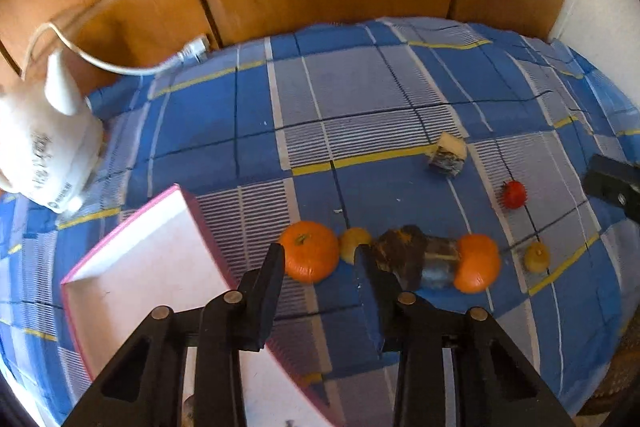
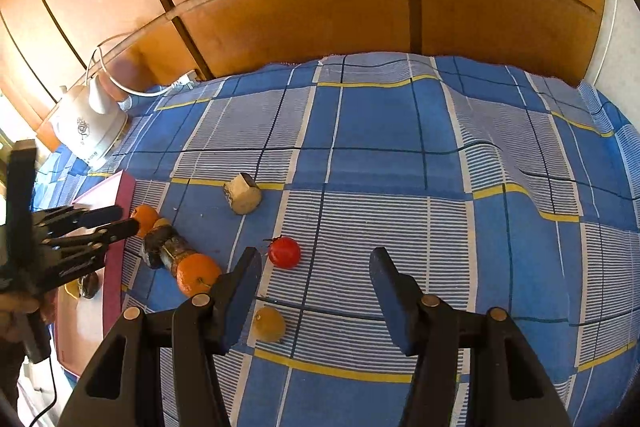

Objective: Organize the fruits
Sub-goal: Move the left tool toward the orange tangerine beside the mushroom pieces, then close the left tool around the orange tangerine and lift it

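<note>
Fruits lie in a row on the blue checked cloth: an orange, a small yellow fruit, a dark wrinkled piece and a second orange. Further right are another yellow fruit and a red tomato. My left gripper hovers just short of the first orange, its jaws narrowly apart with nothing between the pads. My right gripper stands open and empty over the cloth, with the tomato near its left finger and a yellow fruit beneath that finger.
A white tray with a pink rim lies left of the row, with a dark and a yellow item in it. A white kettle with a cord stands at the back left. A pale cut chunk lies mid-cloth. Wooden cabinet doors bound the far side.
</note>
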